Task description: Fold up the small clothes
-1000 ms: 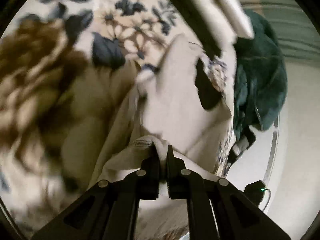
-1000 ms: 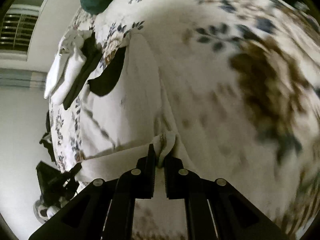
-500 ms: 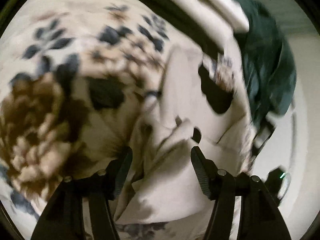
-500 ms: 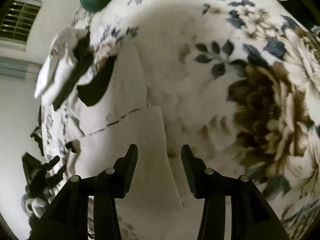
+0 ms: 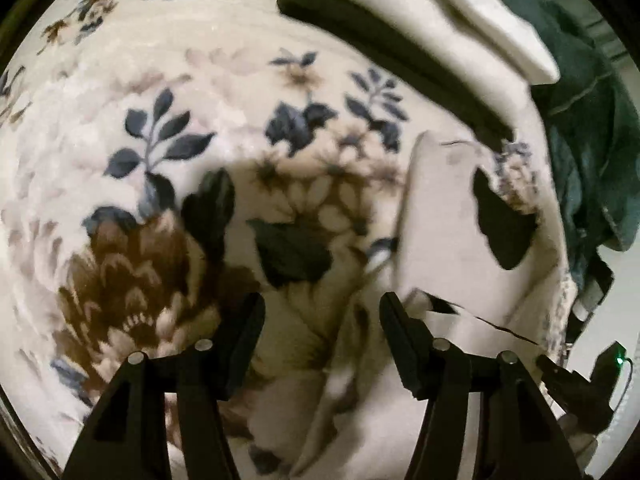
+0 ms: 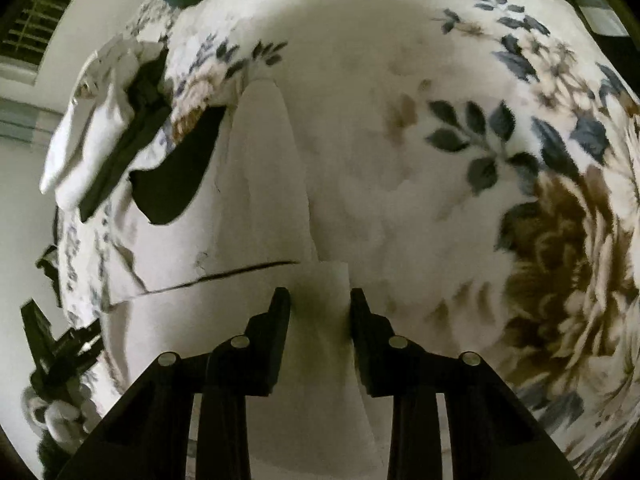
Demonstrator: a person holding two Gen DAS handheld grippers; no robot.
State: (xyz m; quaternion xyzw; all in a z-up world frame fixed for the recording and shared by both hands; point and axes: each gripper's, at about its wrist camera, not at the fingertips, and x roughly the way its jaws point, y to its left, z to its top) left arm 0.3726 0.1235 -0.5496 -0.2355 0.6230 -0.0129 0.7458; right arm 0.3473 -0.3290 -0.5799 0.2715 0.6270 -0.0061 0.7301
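A cream garment (image 5: 444,220) lies folded on the floral blanket (image 5: 168,92), at the right of the left wrist view, a folded edge crossing it low down. My left gripper (image 5: 322,320) is open and empty, above the blanket just left of the garment. In the right wrist view the garment (image 6: 260,200) lies left of centre, its folded lower layer under my right gripper (image 6: 320,300), which is open and empty just above the cloth.
A stack of folded cream and dark clothes (image 5: 440,20) lies at the far edge of the blanket, and shows in the right wrist view (image 6: 100,140) too. A dark green garment (image 5: 592,152) is heaped beyond it. A black device (image 5: 600,372) sits off the bed's edge.
Both grippers were shut on the cream garment's edge one second ago. Both have opened and let it go, and the garment now lies folded on the blanket.
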